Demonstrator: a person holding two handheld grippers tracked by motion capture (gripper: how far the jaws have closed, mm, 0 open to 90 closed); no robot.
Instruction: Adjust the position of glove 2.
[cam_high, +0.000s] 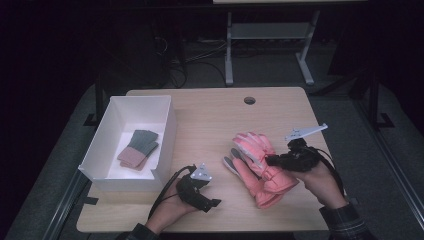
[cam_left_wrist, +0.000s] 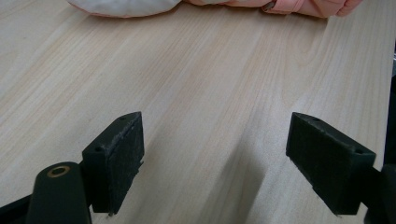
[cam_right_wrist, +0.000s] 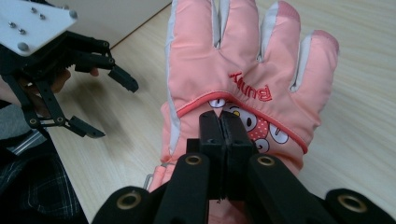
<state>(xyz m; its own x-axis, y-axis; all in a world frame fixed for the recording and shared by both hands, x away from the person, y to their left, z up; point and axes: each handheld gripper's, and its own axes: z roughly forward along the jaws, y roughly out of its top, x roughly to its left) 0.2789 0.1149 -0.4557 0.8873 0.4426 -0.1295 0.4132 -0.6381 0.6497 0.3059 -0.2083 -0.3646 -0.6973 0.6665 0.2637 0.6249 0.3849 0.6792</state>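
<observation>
We see a pale wooden bench (cam_high: 210, 107) with a round cable hole (cam_high: 249, 100), grey floor (cam_high: 280, 70) around it, a white-legged frame (cam_high: 272, 35) behind, and dark surroundings.

Light wood-grain table (cam_high: 210, 107), rounded corners, round cable hole (cam_high: 249, 100) near the far edge, beyond the right gripper (cam_high: 270, 160). Directly on it: a white open box (cam_high: 167, 127) just beyond and to the left of the left gripper (cam_high: 212, 202), and pink ski gloves (cam_high: 260, 170) stacked between the two grippers, closer to the right one and under its jaws. In the left gripper view, bare tabletop between the spread jaws, the gloves' edge at the far end of the planks.
</observation>
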